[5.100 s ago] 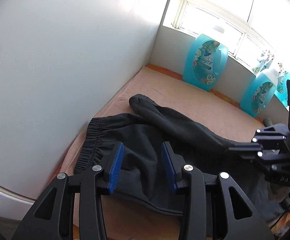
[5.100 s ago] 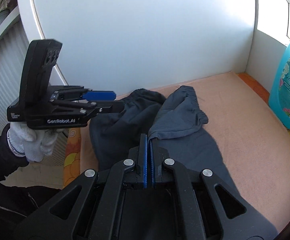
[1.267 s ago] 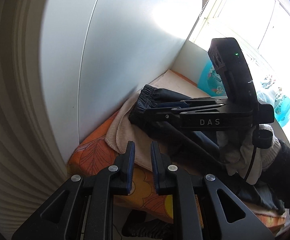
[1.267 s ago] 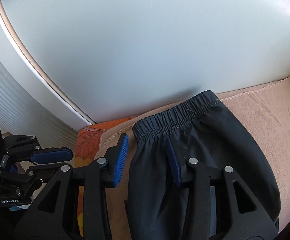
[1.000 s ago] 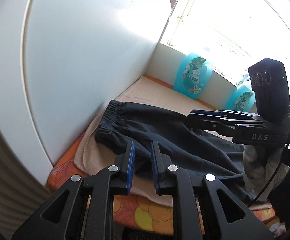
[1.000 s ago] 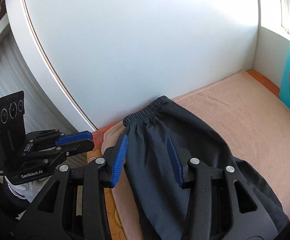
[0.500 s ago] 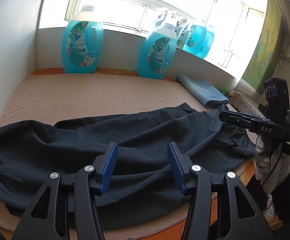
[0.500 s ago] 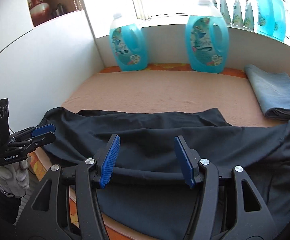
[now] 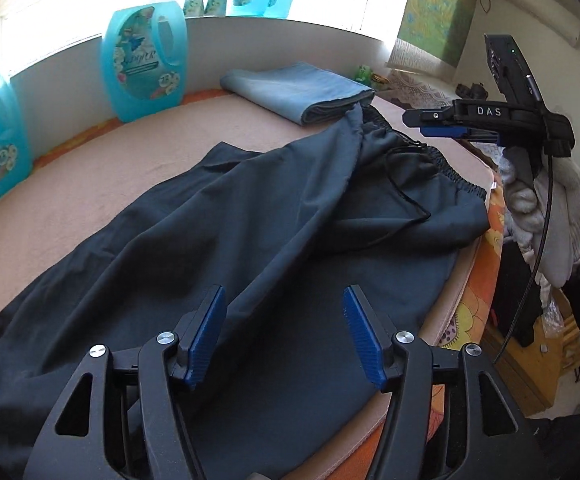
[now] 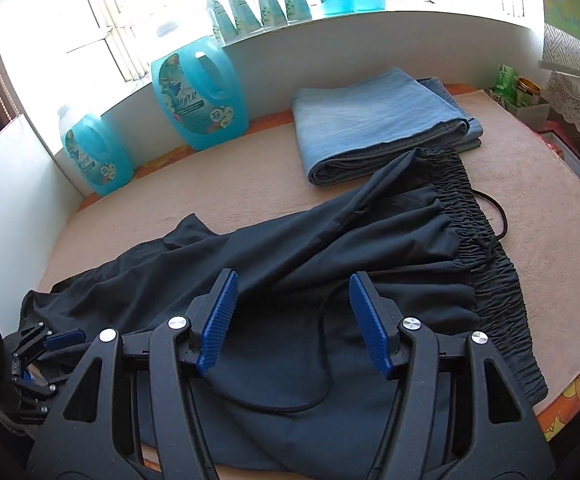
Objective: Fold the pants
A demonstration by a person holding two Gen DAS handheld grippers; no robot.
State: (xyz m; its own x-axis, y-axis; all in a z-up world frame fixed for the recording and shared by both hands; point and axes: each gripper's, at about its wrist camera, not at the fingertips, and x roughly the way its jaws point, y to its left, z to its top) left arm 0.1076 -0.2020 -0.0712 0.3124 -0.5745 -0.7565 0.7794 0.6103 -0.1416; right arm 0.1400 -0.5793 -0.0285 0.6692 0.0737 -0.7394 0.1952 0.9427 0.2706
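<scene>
Black pants [image 10: 330,248] lie lengthwise on the beige-covered table [image 10: 250,176], one leg folded over the other. The elastic waistband [image 10: 490,264] and loose drawstring [image 10: 500,216] are at the right end. My right gripper [image 10: 294,320] hovers open over the hip area, nothing between its blue pads. My left gripper [image 9: 284,332] hangs over the upper legs [image 9: 250,220], its jaws opening and empty. In the left wrist view the right gripper [image 9: 412,123] is in a gloved hand [image 9: 546,208] beside the waistband [image 9: 430,156]. The left gripper [image 10: 60,350] appears low at the left.
Folded blue jeans [image 10: 374,132] lie behind the waistband, almost touching it. Blue detergent bottles [image 10: 198,92] stand along the back ledge. A white wall panel [image 10: 6,184] closes the left end. The table's orange-patterned edge [image 9: 470,312] drops off at the right.
Both hands have swept from the wall end of the pants toward the waistband end. The left gripper's jaws went from nearly shut to wide apart; the right gripper's widened a little.
</scene>
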